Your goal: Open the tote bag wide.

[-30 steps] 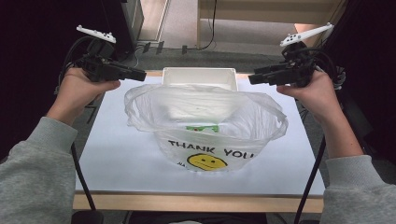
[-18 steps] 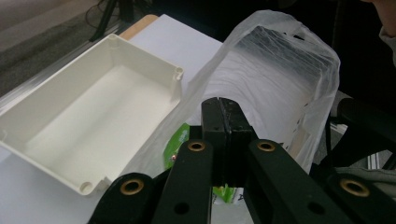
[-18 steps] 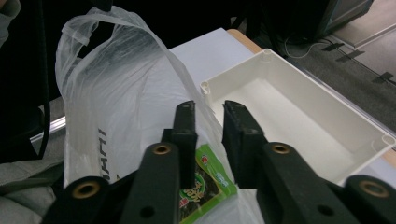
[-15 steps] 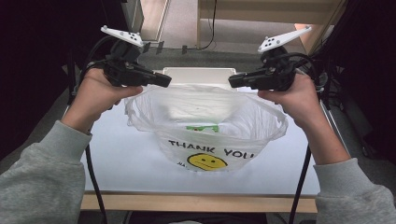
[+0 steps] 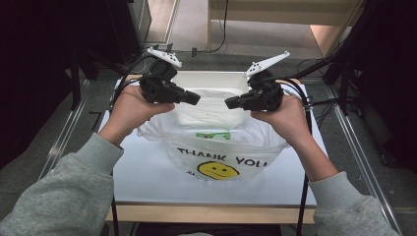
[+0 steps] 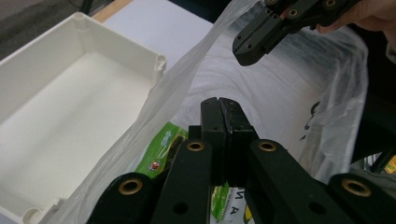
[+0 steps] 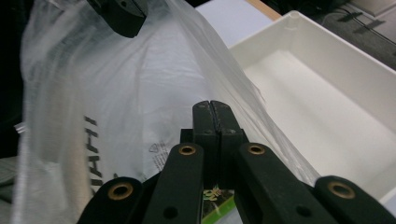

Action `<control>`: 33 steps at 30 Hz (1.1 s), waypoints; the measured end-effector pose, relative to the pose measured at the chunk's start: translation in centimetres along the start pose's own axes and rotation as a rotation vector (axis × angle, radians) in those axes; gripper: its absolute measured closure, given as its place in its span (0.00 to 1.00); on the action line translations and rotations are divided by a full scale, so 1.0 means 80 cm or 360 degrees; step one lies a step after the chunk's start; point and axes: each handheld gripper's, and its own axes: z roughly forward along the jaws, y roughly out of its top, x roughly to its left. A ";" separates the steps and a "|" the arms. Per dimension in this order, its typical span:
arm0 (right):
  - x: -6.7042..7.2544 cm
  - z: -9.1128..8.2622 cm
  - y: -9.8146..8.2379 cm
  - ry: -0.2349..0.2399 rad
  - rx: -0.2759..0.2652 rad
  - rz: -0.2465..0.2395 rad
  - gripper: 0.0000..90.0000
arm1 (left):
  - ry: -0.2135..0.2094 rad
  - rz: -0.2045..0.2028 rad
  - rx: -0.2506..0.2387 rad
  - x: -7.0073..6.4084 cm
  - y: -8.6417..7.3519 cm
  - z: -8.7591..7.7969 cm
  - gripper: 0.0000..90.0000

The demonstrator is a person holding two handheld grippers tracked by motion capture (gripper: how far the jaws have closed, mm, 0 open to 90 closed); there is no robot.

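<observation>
Here both tools, the left tool (image 5: 195,98) and the right tool (image 5: 229,103), hover with jaws pressed together and empty over the plastic bag (image 5: 216,147) mid-counter, before the white bin (image 5: 211,78) at the far edge. Next likely needs reopening to pinch the bag's rim.

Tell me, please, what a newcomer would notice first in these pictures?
A white plastic bag printed THANK YOU with a yellow smiley stands mid-table, a green packet inside it. Above its open mouth, the left tongs and right tongs point at each other, both shut. Behind the bag lies an empty white tray.
</observation>
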 end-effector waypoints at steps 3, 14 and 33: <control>-0.004 0.011 -0.007 -0.0029 0.0027 0.0023 1.00 | 0.0038 -0.0038 -0.0014 0.006 -0.010 0.011 1.00; -0.020 0.036 -0.029 -0.0105 0.0087 0.0092 1.00 | 0.0053 -0.0128 0.0060 0.024 -0.044 0.042 1.00; -0.035 0.058 -0.061 -0.0087 0.0091 0.0166 1.00 | 0.0070 -0.0278 0.0161 0.050 -0.096 0.084 1.00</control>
